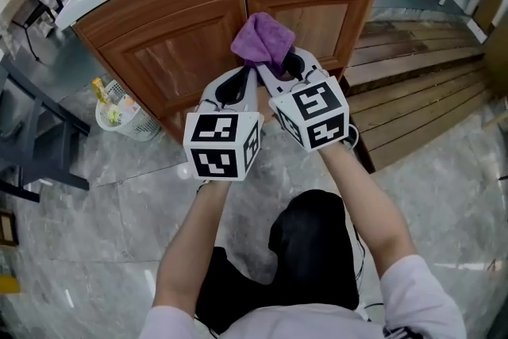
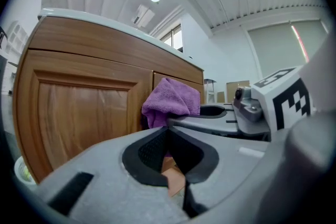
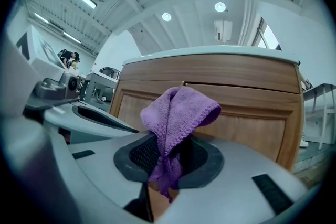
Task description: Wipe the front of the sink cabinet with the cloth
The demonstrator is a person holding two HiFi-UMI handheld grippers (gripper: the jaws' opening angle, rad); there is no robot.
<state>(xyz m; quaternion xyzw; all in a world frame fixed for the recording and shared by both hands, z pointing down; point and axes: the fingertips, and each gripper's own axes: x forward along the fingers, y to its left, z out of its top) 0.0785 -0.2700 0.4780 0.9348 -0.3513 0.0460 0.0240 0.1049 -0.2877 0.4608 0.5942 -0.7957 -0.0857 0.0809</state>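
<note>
The sink cabinet (image 1: 182, 52) is brown wood with two panelled doors under a white top. A purple cloth (image 1: 264, 42) hangs bunched in front of the seam between the doors. My right gripper (image 1: 279, 66) is shut on the cloth (image 3: 178, 113), whose folded top sticks up above the jaws while a tail hangs down between them. Close on its left, my left gripper (image 1: 248, 79) has its jaws shut tip to tip (image 2: 168, 127), and I see nothing held in them. From there, the cloth (image 2: 170, 102) shows just beyond, before the cabinet door (image 2: 79, 107).
A white mesh basket (image 1: 123, 115) with small items stands on the marble floor at the cabinet's left foot. Wooden steps (image 1: 413, 83) lie to the right of the cabinet. A dark furniture frame (image 1: 32, 131) stands at far left.
</note>
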